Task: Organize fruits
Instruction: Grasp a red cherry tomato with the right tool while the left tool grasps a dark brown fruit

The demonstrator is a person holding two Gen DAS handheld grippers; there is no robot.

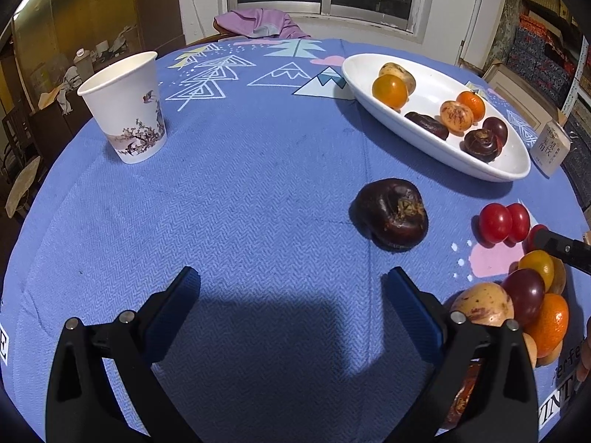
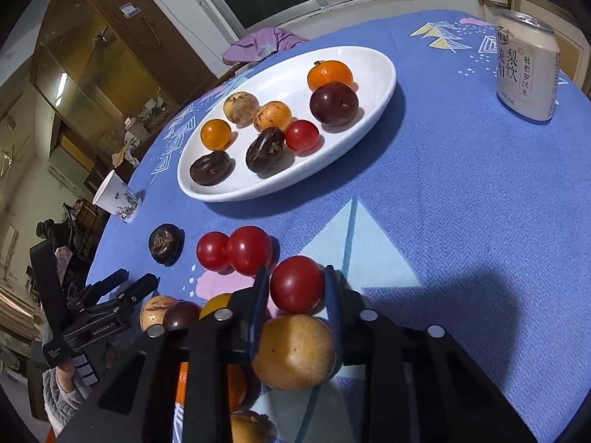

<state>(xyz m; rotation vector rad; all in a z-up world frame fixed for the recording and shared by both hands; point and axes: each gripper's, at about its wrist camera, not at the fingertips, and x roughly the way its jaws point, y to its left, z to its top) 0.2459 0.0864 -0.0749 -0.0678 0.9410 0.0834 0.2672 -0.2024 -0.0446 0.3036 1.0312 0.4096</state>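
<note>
Right claw [image 2: 295, 288] pinches a round red tomato [image 2: 296, 284]; left claw [image 1: 291, 295] spread wide.

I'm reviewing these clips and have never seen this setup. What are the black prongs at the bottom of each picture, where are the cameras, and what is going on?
There is no robot: a person holds a two-finger gripper in each hand, and each carries a fisheye camera looking along its fingers. The left view shows the left gripper open over the blue tablecloth, holding nothing, with a dark fruit ahead. The right view shows the right gripper with its fingers on either side of a red tomato. Beyond lie a white plate already holding fruit, two more tomatoes, a paper cup and a can.
</note>
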